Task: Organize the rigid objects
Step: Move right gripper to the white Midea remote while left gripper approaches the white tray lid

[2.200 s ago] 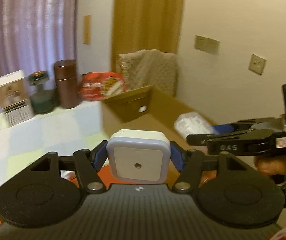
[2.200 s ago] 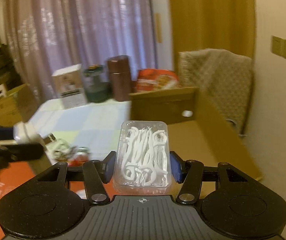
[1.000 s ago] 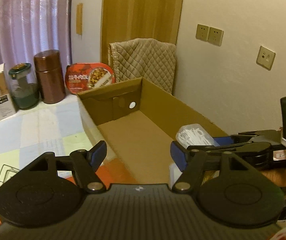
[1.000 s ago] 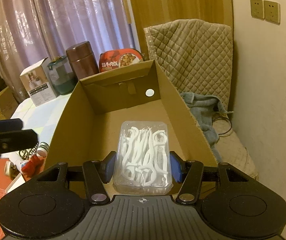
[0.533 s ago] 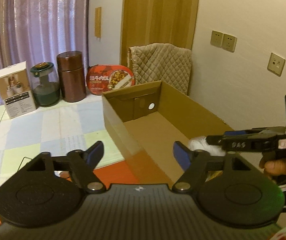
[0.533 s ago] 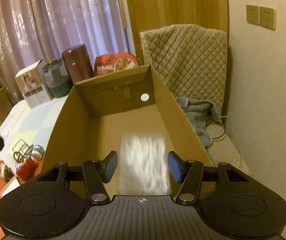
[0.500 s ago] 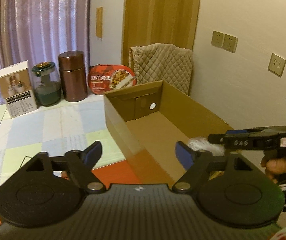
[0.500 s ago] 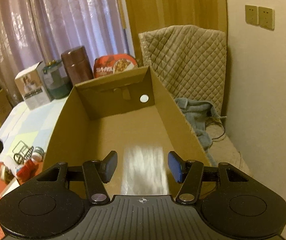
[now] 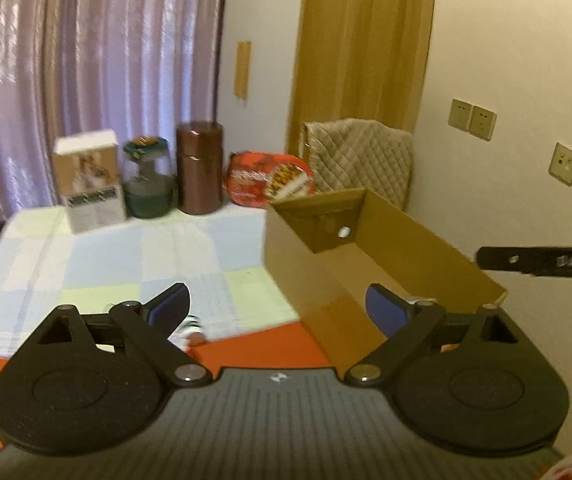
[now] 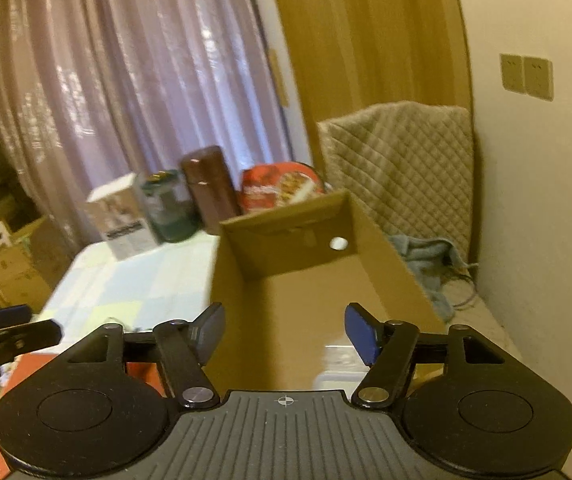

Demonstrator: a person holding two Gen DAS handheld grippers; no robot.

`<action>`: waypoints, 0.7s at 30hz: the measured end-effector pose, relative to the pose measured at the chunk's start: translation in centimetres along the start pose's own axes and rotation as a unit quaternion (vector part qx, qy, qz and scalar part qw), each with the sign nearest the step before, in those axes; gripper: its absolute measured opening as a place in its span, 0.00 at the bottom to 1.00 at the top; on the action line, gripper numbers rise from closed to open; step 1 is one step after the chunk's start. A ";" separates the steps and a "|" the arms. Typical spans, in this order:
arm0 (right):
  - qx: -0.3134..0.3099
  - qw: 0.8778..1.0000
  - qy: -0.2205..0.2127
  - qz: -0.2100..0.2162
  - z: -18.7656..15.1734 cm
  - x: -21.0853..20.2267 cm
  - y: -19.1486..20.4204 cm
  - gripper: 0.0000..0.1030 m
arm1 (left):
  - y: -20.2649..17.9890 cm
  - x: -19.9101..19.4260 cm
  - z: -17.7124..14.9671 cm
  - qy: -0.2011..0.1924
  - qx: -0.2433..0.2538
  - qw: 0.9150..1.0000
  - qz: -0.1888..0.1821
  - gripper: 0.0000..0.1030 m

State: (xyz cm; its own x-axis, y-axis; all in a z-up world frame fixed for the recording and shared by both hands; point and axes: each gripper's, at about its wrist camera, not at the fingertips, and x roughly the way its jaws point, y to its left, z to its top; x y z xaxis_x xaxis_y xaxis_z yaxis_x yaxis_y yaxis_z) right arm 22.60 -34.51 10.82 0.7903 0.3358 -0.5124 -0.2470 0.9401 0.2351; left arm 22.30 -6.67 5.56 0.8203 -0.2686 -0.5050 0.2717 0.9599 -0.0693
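An open cardboard box [image 9: 402, 240] stands on the table's right side; it also shows in the right wrist view [image 10: 370, 236]. My left gripper [image 9: 278, 306] is open and empty, left of and short of the box. My right gripper [image 10: 284, 328] is open and empty above the box's near end. A clear plastic case [image 10: 340, 360] lies on the box floor just below the right fingers, mostly hidden. The right gripper shows as a dark bar in the left wrist view [image 9: 542, 262]. Small items [image 9: 190, 328] lie near the left finger, blurred.
At the table's far edge stand a white carton [image 9: 88, 180], a green jar [image 9: 148, 182], a brown canister [image 9: 200, 168] and a red food tray [image 9: 272, 178]. A quilted chair [image 10: 402, 160] stands behind the box. A red mat [image 9: 266, 348] covers the near table.
My left gripper let go of the white square device, and my right gripper let go of the floss-pick case into the box. Both grippers have since pulled back and up, jaws open.
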 end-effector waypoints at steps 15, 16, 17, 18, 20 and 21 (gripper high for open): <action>-0.011 0.998 0.008 0.064 -2.3 -2.1 8.9 0.67 | 8.1 -6.8 -3.9 0.020 -0.035 0.996 0.079 0.91; -0.013 0.998 0.010 0.065 -2.5 -2.0 9.3 0.67 | 8.6 -7.2 -4.2 0.022 -0.037 0.996 0.082 0.91; -0.016 0.998 0.012 0.066 -2.7 -1.9 9.8 0.67 | 8.9 -7.4 -4.5 0.024 -0.038 0.995 0.084 0.91; -0.021 0.997 0.013 0.067 -3.0 -1.8 10.2 0.67 | 9.2 -7.7 -4.7 0.026 -0.039 0.995 0.087 0.91; -0.029 0.997 0.016 0.068 -3.6 -1.6 10.8 0.67 | 9.7 -7.9 -5.2 0.032 -0.034 0.995 0.092 0.92; -0.034 0.997 0.018 0.069 -4.0 -1.5 11.0 0.67 | 9.8 -8.0 -5.4 0.035 -0.033 0.995 0.093 0.92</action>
State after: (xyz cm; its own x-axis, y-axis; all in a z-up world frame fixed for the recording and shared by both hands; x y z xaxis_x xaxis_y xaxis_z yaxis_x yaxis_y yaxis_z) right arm 16.45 -24.40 10.87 0.7258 0.4622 -0.5095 -0.3896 0.8866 0.2492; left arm 15.68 5.35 4.27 0.8161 -0.0825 -0.5720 0.0837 0.9962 -0.0243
